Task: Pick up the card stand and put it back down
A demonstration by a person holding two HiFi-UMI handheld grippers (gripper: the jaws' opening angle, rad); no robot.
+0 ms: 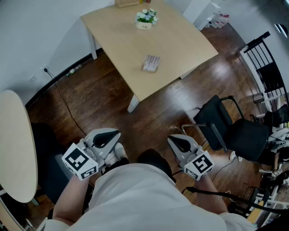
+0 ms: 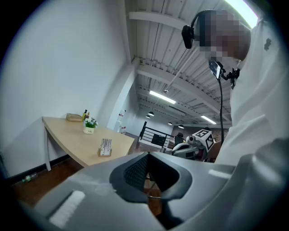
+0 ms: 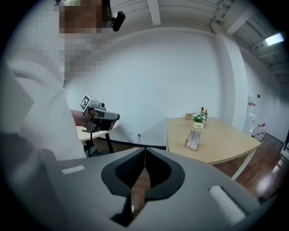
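The card stand (image 1: 151, 63) is a small wooden base with a card in it, standing on the light wooden table (image 1: 135, 40) near its front edge. It also shows in the left gripper view as the card stand (image 2: 105, 147) and in the right gripper view as the card stand (image 3: 194, 139). My left gripper (image 1: 107, 135) and right gripper (image 1: 177, 140) are held close to my body, well short of the table. Both are shut with nothing between the jaws, seen at the left gripper (image 2: 147, 154) and right gripper (image 3: 144, 150).
A small white pot of flowers (image 1: 146, 19) and a flat box (image 1: 127, 3) sit at the table's far side. A black chair (image 1: 232, 128) stands to the right, a round pale table (image 1: 16, 144) to the left. A cable (image 1: 63, 97) runs over the dark wood floor.
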